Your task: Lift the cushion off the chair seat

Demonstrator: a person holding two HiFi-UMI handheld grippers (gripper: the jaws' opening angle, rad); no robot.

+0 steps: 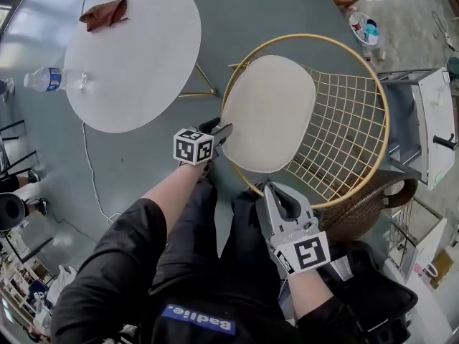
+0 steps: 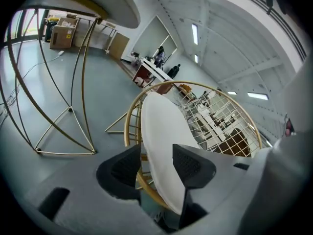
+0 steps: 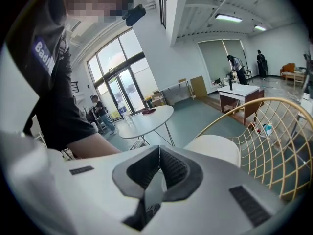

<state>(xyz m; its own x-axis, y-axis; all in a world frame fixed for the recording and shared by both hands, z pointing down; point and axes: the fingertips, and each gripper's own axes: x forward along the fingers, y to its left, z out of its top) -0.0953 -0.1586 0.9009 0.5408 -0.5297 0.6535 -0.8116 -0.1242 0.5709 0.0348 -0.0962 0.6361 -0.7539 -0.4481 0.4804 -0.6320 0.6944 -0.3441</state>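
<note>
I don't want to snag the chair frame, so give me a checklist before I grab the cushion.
1. Left tool open: ok.
2. Cushion edge lined up between its jaws: ok, not gripped yet.
3. Chair rim outside the bite: cannot tell, it runs close beside that edge.
4. Nothing lying on the cushion: ok.
5. Right tool ready to help: not ok, shut and empty.
</note>
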